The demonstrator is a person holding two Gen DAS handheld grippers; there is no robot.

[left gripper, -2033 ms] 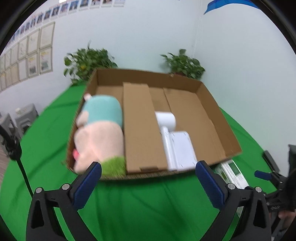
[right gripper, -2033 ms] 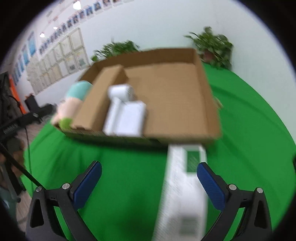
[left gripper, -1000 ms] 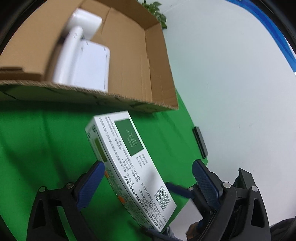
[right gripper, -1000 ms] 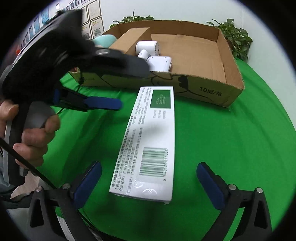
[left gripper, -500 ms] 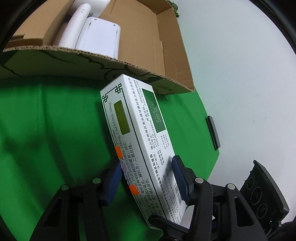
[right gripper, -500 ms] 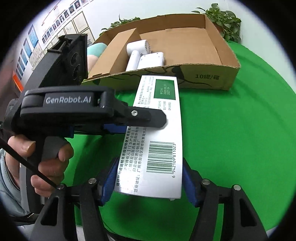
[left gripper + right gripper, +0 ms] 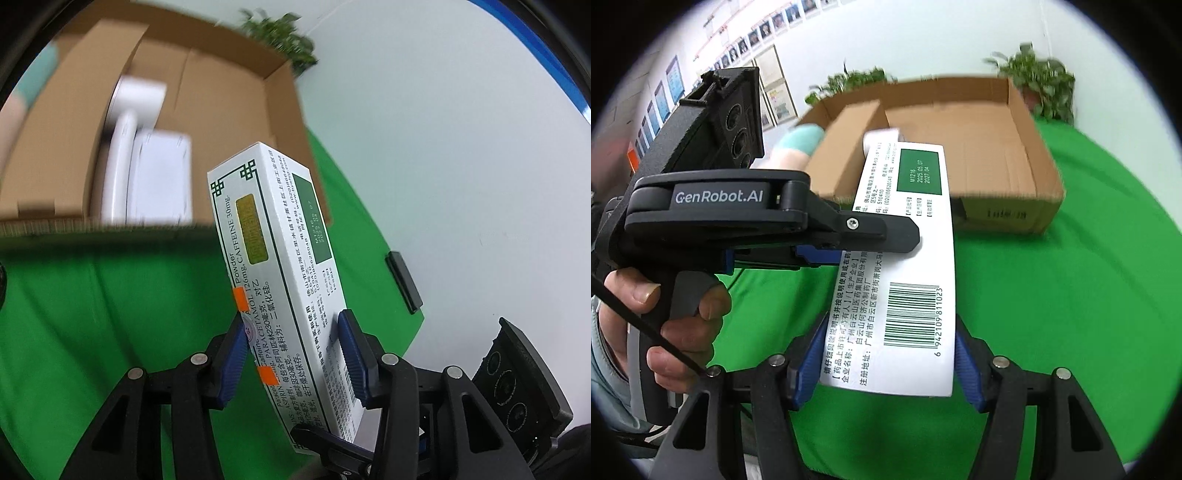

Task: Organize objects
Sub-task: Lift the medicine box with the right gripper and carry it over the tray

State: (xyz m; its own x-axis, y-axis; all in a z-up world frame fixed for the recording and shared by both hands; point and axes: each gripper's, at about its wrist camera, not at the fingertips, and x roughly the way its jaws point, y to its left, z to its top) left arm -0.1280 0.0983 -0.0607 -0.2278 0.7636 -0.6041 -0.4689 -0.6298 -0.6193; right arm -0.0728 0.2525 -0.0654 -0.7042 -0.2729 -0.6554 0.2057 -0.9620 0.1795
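From the left wrist view, the left gripper (image 7: 291, 354) has its blue pads (image 7: 232, 365) pressed on the two sides of a long white cardboard medicine box (image 7: 275, 266); the jaws are closing on it, narrow. The box is tilted up above the green tablecloth (image 7: 92, 314), in front of the shallow brown cardboard tray (image 7: 291, 122). A blurred white appliance (image 7: 147, 177) lies inside the tray.

From the right wrist view, the right gripper (image 7: 890, 363) grips the barcode end of the same box (image 7: 908, 266), about half open. The left gripper (image 7: 857, 240), held by a hand (image 7: 665, 325), clamps the box from the side. A pastel plush toy (image 7: 798, 146) sits in the tray (image 7: 1027, 184).
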